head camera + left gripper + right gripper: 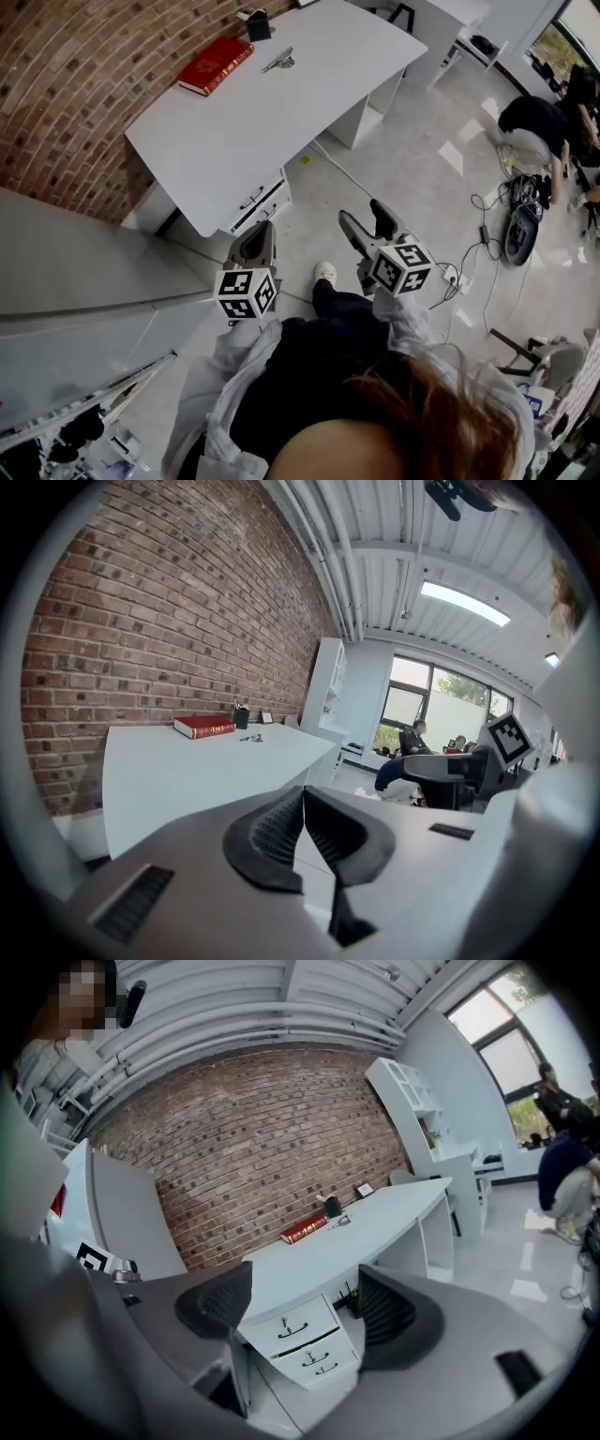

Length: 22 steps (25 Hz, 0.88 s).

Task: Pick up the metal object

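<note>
The metal object (279,62) is a small silvery piece lying on the white desk (281,122) beside a red book (217,65). It shows tiny in the left gripper view (251,738) and in the right gripper view (337,1222). Both grippers hang in the air over the floor, well short of the desk. My left gripper (258,242) is shut with nothing between its fingers (302,829). My right gripper (367,223) is open and empty (305,1302).
A black pen holder (258,25) stands at the desk's far end by the brick wall (66,84). Desk drawers (258,202) face me. Cables (469,272) cross the floor at right, where a person (539,127) crouches. A grey cabinet (84,281) stands at left.
</note>
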Each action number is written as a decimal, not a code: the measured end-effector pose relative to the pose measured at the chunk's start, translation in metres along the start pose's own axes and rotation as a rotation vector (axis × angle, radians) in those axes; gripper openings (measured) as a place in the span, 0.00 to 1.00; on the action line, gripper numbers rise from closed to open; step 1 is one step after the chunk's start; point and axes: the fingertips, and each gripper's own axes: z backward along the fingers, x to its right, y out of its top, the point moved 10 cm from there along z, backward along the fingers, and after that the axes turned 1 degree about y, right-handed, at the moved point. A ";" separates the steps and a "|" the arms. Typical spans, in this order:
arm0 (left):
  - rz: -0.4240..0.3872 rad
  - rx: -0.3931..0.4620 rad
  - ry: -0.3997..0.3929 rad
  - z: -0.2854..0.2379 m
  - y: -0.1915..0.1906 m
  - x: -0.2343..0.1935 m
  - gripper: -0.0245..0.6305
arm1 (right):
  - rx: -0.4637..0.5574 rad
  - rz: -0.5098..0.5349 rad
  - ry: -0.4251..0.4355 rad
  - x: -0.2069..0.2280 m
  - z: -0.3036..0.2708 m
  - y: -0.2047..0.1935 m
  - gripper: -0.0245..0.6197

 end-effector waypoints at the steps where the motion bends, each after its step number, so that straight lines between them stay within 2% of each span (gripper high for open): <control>1: 0.000 0.000 0.002 -0.007 0.002 -0.001 0.06 | 0.000 0.000 0.001 0.005 -0.005 0.003 0.59; 12: 0.011 0.023 0.034 -0.079 0.013 -0.002 0.06 | 0.009 -0.009 0.025 0.059 -0.049 0.034 0.59; 22: 0.017 0.006 0.055 -0.084 0.004 -0.001 0.06 | -0.007 -0.027 0.041 0.068 -0.053 0.024 0.59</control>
